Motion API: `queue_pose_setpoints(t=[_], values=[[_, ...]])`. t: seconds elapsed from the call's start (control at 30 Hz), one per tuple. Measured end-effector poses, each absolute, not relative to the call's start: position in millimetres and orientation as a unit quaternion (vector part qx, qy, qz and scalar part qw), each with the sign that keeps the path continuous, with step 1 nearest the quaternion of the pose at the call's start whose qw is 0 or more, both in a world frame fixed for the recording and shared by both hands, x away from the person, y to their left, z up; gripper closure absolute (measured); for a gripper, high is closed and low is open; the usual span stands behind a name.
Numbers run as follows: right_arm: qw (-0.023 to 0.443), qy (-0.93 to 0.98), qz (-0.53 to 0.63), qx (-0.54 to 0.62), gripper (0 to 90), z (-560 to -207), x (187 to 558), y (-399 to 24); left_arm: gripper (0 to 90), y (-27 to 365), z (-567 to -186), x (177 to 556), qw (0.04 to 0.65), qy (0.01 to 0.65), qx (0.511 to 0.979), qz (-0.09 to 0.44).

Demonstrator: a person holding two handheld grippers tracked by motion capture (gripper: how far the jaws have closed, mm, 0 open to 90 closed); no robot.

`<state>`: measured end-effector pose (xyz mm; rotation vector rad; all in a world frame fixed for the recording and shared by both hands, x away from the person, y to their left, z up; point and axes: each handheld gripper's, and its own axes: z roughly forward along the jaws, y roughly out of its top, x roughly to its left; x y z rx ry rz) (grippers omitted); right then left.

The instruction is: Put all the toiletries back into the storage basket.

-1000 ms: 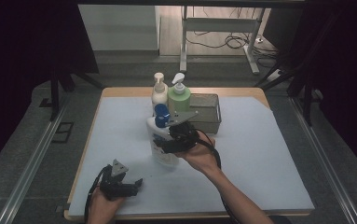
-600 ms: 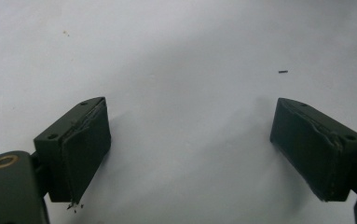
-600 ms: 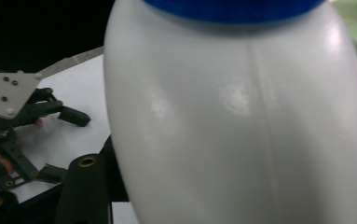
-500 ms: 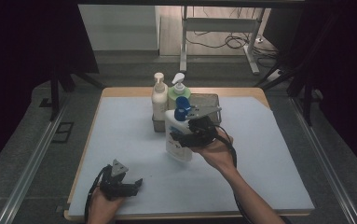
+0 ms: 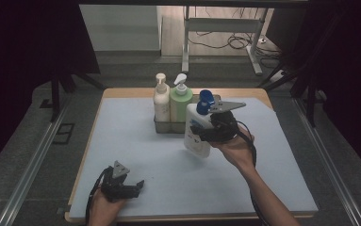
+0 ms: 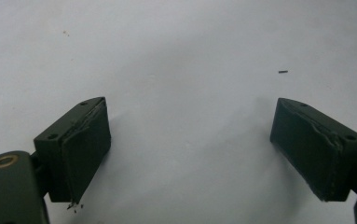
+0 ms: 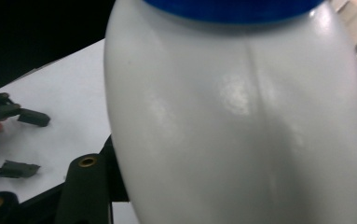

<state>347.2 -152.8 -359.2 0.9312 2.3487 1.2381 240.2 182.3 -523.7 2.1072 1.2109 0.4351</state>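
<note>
A pale blue mat covers the wooden-edged worktop [image 5: 135, 155], which fills the middle of the high view; grey carpeted floor [image 5: 32, 160] runs along both sides, with a metal rail at lower left and another at lower right. Black curtains [image 5: 27, 42] darken the upper left and upper right corners, and at top centre a lit strip of light floor shows the metal legs of a desk frame [image 5: 225, 28] and loose cables. Just above the centre of the mat stands a dark wire rack [image 5: 165, 126] holding a cream pump bottle [image 5: 161, 101] and a green pump bottle [image 5: 180, 101] side by side. Right of them, the right gripper [image 5: 211, 134] holds a white plastic bottle with a blue cap [image 5: 198, 129] lifted off the mat and slightly tilted, its fingers pinching the bottle's body, which looms close in the right gripper view. At lower left the left gripper [image 5: 133, 187] rests low on the mat, its fingers [image 6: 80, 149] spread wide over bare surface.
</note>
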Motion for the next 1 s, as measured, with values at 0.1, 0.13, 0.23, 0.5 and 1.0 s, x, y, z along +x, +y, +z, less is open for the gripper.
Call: queue_pose_setpoints(t=[0.1,0.13,0.23,0.5,1.0], values=[[0.170,0.819,0.433,0.336,40.5,-356.9,349.5,-162.2,11.9,182.4,-523.6,240.2,0.330,0.463,0.806,0.166],[0.172,0.818,0.432,0.339,40.5,-356.2,350.1,-164.9,11.9,182.4,-523.6,240.2,0.330,0.463,0.806,0.166],[0.177,0.814,0.430,0.347,40.5,-354.1,352.2,-172.2,11.9,182.4,-523.6,240.2,0.329,0.463,0.806,0.166],[0.189,0.804,0.428,0.368,40.5,-346.1,359.1,-188.7,11.9,182.3,-523.7,240.3,0.331,0.463,0.805,0.166],[0.209,0.784,0.426,0.400,40.6,-333.8,379.6,-201.9,11.9,182.4,-523.6,240.3,0.330,0.463,0.806,0.166]])
